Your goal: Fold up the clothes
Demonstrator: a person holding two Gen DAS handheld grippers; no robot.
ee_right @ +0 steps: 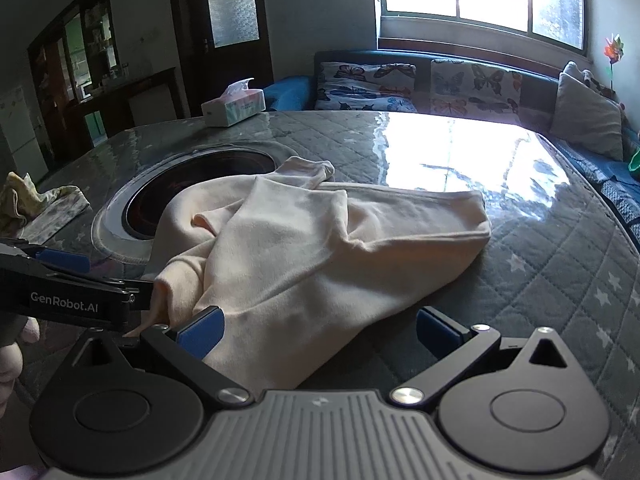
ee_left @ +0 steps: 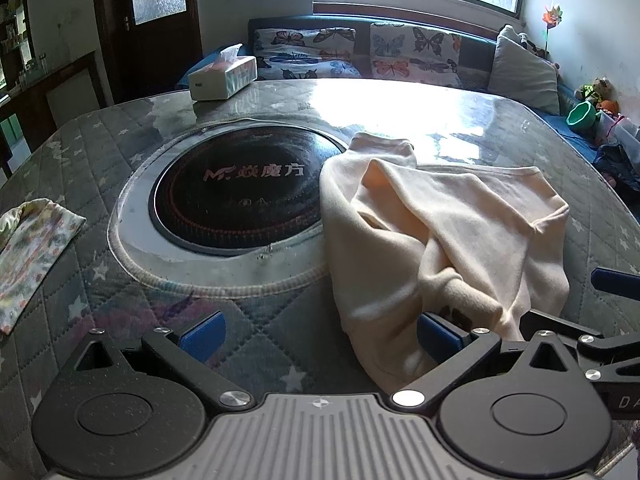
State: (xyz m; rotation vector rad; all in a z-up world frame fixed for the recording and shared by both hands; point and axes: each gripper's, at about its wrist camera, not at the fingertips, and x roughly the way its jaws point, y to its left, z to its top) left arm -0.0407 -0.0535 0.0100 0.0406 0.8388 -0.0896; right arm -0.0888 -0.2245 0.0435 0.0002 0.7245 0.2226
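Cream garment [ee_left: 432,236], rumpled just beside the round hob [ee_left: 240,196], looks soft and light, best pinched at its near hem by the wide-open left gripper [ee_left: 320,340] and wide-open right gripper [ee_right: 320,332].

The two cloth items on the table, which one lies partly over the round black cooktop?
The cream garment: its left edge drapes over the cooktop. The floral cloth lies apart at the table's left edge.
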